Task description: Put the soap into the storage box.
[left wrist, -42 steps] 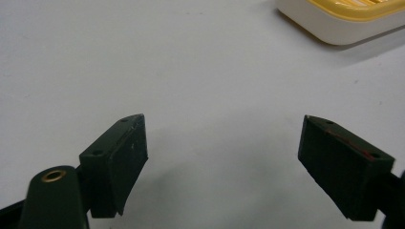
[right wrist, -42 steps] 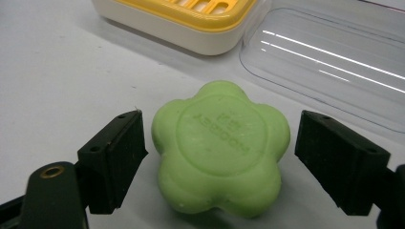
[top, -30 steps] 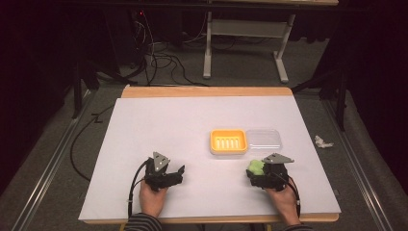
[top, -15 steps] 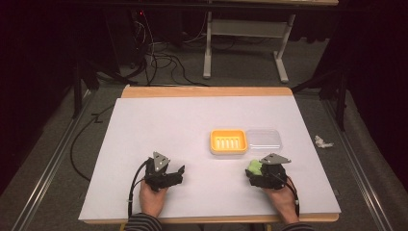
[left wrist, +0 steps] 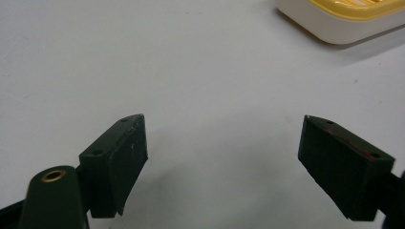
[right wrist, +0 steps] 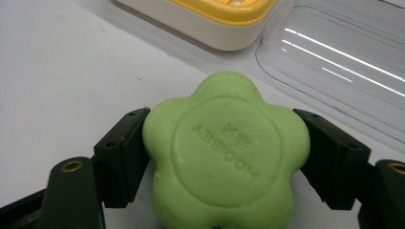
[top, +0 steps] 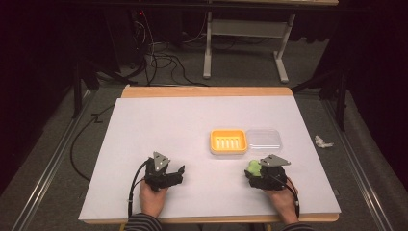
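Your soap [right wrist: 224, 152] is a pale green flower-shaped bar with lettering stamped into a round centre, face up and lying flat. It sits pinched by its sides, just short of the yellow soap dish [right wrist: 210, 16] and the clear lid [right wrist: 344, 62] beside it.

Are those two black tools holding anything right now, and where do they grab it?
The right tool grips a green flower-shaped soap by its two opposite side edges, stamped face up. The left tool is open and holds nothing.

Probably a lab: dark surround, loose cables [top: 159, 60] on grey carpet, white-topped table [top: 159, 125] between floor rails [top: 43, 168]
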The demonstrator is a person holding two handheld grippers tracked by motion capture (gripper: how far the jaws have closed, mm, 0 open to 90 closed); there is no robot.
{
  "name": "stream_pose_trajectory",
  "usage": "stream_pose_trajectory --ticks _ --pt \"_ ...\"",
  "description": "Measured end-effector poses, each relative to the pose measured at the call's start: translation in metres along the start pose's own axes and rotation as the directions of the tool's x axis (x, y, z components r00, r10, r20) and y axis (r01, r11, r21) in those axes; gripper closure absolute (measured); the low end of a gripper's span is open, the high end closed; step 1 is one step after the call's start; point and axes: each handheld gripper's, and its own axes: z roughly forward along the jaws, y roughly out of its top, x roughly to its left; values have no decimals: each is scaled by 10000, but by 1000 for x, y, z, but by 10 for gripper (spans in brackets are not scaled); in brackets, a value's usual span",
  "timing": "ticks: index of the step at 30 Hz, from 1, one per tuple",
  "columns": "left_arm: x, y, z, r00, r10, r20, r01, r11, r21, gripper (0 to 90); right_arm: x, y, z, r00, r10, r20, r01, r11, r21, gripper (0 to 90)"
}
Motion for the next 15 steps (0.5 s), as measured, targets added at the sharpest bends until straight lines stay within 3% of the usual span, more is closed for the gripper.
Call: stream_pose_trajectory --ticks 15 --pt "0 0 0 10000 8 2 -8 10000 7 176 -1 7 -14 9996 -14 -281 -3 9982 -608 255"
